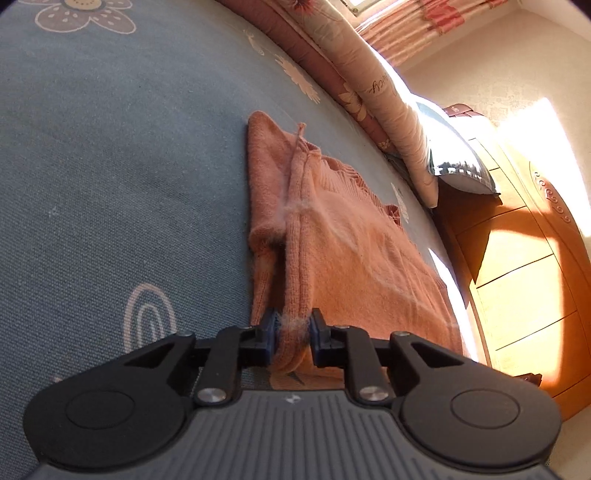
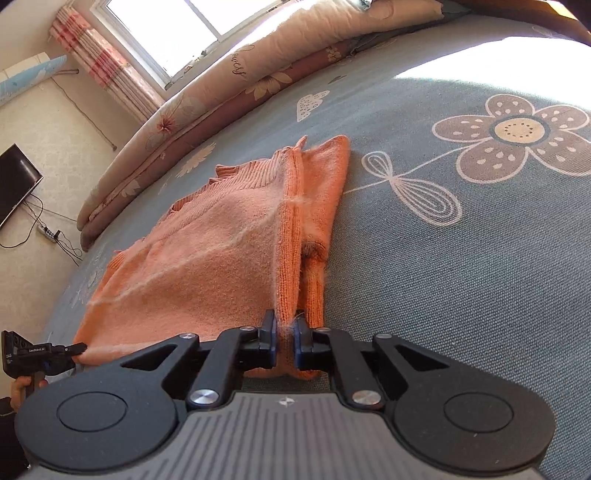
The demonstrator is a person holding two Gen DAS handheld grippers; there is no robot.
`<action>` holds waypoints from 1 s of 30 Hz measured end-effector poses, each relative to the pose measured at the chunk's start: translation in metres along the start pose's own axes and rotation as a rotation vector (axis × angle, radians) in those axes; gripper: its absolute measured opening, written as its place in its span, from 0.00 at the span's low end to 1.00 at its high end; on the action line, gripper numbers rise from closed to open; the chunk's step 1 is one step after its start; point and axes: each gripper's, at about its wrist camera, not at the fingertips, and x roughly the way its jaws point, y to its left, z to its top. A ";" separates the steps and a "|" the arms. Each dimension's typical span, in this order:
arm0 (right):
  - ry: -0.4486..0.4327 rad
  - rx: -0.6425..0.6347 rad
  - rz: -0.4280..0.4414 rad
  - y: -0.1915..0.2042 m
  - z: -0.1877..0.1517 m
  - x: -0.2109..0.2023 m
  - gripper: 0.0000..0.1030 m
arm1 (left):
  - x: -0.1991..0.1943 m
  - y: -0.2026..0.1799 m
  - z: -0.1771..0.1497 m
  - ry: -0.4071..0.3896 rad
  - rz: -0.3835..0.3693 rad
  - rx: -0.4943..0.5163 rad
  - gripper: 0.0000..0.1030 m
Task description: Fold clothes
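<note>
Blue flowered bed sheet point(image 2: 461, 258) covering bed; folded quilts point(image 2: 221, 85) lying along far edge; curtain point(image 2: 103, 62) hanging beside window point(image 2: 177, 29); monitor point(image 2: 14, 181) standing near wall.

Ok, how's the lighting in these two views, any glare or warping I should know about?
Left wrist view: hard sunlight blows out the wall and wooden headboard at right, while the bedspread sits in shade. Right wrist view: the window is overexposed, and a sun patch washes out the bedspread's far right. Both: fisheye bends the bed's edge; the orange sweater stays sharp.
</note>
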 end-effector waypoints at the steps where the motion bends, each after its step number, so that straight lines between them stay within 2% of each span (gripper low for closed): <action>1: -0.013 -0.013 -0.009 0.003 0.002 -0.003 0.10 | -0.007 -0.008 0.002 -0.018 0.028 0.050 0.26; 4: -0.054 -0.051 -0.034 0.013 0.008 -0.013 0.18 | -0.023 -0.032 0.009 -0.062 0.091 0.199 0.44; 6: -0.080 -0.076 -0.051 0.020 0.012 -0.019 0.18 | -0.020 -0.055 0.016 -0.071 0.083 0.286 0.52; 8: -0.102 -0.107 -0.021 0.032 0.025 -0.016 0.26 | 0.000 -0.078 0.024 -0.061 0.053 0.354 0.58; 10: -0.093 -0.120 0.004 0.041 0.037 0.000 0.33 | 0.025 -0.088 0.029 -0.038 0.051 0.385 0.58; 12: -0.074 -0.120 0.020 0.047 0.047 0.021 0.33 | 0.048 -0.089 0.031 -0.038 0.088 0.402 0.58; 15: -0.028 -0.081 -0.011 0.033 0.048 0.051 0.33 | 0.063 -0.071 0.031 -0.062 0.133 0.385 0.58; 17: -0.027 -0.056 -0.011 0.014 0.040 0.056 0.20 | 0.055 -0.061 0.030 -0.069 0.105 0.374 0.57; 18: -0.036 -0.044 -0.008 0.006 0.037 0.054 0.09 | 0.051 -0.055 0.030 -0.072 0.089 0.368 0.52; 19: -0.047 -0.026 -0.005 0.000 0.035 0.048 0.05 | 0.046 -0.055 0.030 -0.074 0.086 0.367 0.52; 21: -0.060 -0.006 0.000 -0.003 0.036 0.041 0.05 | 0.037 -0.063 0.032 -0.088 0.104 0.382 0.53; 22: -0.059 -0.026 -0.003 0.003 0.040 0.045 0.09 | 0.034 -0.069 0.035 -0.107 0.128 0.397 0.60; 24: -0.056 -0.064 -0.009 0.015 0.050 0.052 0.16 | 0.036 -0.081 0.043 -0.121 0.112 0.431 0.65; 25: -0.055 -0.083 -0.012 0.020 0.054 0.055 0.21 | 0.041 -0.087 0.047 -0.115 0.096 0.437 0.65; 30: -0.039 -0.184 -0.031 0.049 0.076 0.079 0.23 | 0.085 -0.105 0.059 -0.069 0.121 0.506 0.65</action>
